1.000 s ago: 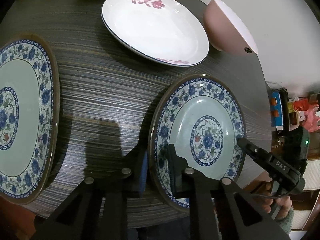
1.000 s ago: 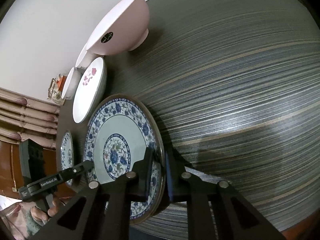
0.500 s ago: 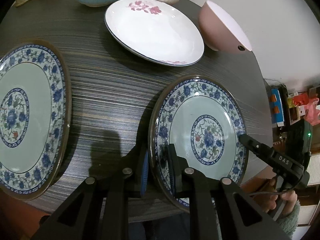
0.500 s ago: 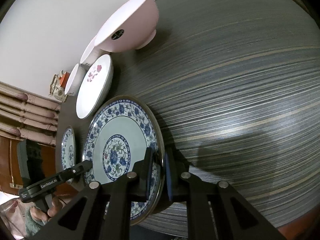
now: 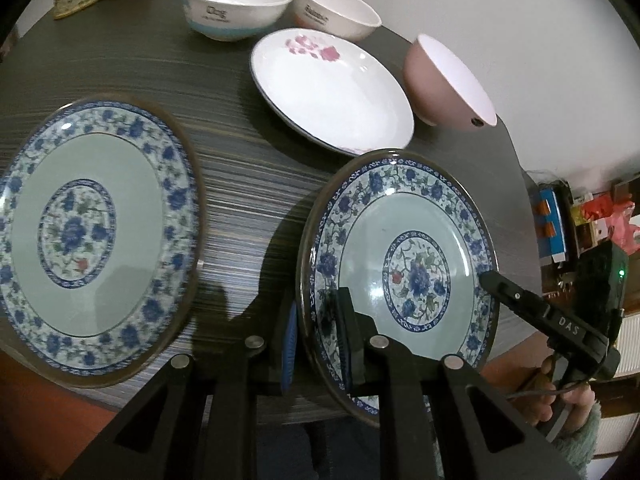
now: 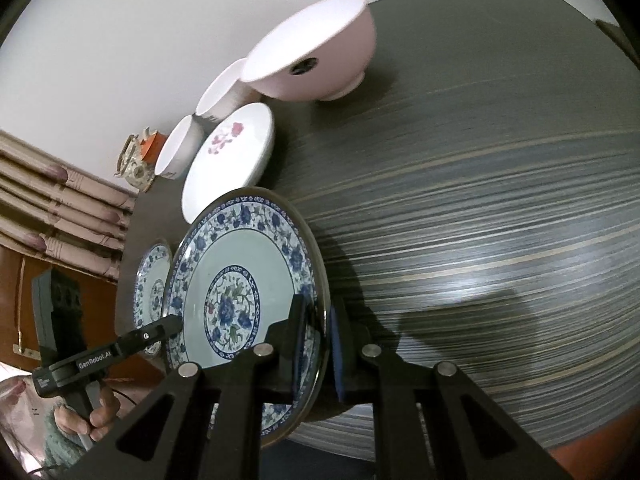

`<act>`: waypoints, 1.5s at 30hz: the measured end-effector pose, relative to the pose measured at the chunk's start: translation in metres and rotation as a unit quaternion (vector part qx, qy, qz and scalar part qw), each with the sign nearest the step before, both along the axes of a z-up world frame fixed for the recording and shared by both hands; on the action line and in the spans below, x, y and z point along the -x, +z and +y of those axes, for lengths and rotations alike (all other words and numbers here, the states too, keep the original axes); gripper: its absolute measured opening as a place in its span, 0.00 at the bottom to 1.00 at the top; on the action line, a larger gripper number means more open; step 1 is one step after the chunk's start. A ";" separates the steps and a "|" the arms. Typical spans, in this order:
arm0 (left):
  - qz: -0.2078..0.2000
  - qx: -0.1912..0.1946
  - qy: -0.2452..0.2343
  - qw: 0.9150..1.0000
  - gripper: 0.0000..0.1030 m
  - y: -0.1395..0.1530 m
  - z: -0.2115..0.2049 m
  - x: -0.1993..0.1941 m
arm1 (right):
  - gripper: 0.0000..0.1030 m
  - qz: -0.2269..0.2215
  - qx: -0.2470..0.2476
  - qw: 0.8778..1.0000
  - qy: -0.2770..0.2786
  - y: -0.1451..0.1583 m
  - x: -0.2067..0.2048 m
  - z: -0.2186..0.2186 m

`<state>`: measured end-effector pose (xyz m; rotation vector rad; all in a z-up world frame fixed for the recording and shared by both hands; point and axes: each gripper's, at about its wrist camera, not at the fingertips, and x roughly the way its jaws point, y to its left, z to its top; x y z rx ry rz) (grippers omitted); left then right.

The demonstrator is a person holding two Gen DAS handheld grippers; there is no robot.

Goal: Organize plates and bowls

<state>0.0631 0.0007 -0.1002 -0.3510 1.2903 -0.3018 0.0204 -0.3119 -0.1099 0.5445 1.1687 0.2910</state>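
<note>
Showing second blue plate [image 5: 92, 236] whole in left view, sliver [image 6: 150, 280] in right

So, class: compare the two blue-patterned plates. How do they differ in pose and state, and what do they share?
1. The right plate is gripped at opposite rims by the left gripper and right gripper; the left plate is untouched.
2. The right plate is raised off the table, casting a shadow; the left plate lies flat.
Shared: the same blue floral border, centre medallion and pale green well.

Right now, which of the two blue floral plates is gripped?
The blue floral plate nearer the pink bowl: held plate is clamped at opposite rims by left gripper and right gripper. The other plate is untouched.
</note>
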 end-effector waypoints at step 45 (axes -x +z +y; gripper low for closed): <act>-0.013 -0.037 0.191 0.981 0.16 0.003 0.209 0.005 | 0.12 0.001 0.013 0.992 0.128 0.010 -0.060 0.217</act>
